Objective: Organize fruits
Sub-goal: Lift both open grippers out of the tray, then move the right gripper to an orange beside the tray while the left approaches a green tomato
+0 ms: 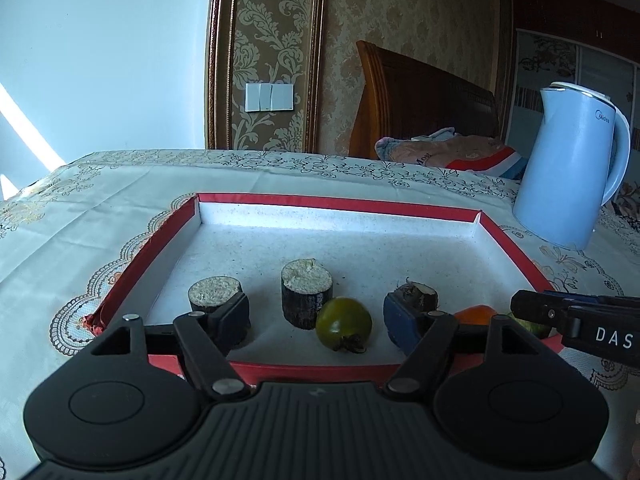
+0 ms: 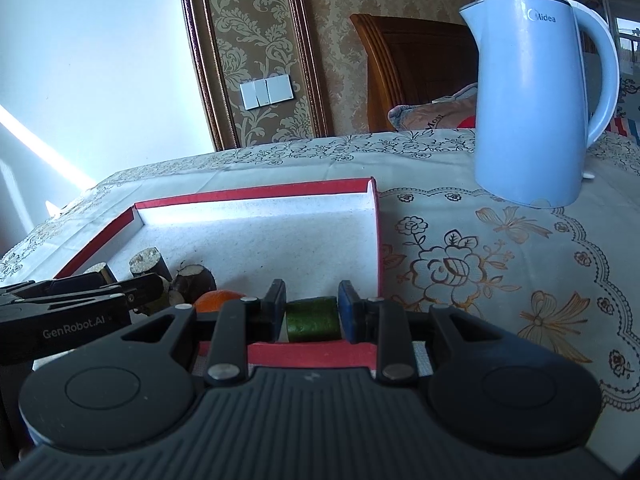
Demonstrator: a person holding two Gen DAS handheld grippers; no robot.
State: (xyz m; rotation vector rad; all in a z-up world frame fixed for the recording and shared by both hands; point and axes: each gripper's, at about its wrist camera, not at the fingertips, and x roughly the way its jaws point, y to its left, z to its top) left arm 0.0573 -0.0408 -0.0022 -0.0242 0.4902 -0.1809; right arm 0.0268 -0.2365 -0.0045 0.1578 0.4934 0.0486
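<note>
A red-rimmed white tray holds three dark cut cane pieces, a green tomato and an orange fruit. My left gripper is open, its fingers either side of the middle cane piece and the tomato. My right gripper is shut on a green cucumber piece just over the tray's near rim. The orange fruit lies left of it, with the cane pieces beyond. The right gripper also shows in the left wrist view.
A light blue electric kettle stands on the embroidered tablecloth right of the tray; it also shows in the left wrist view. A wooden bed headboard and a pillow are behind the table.
</note>
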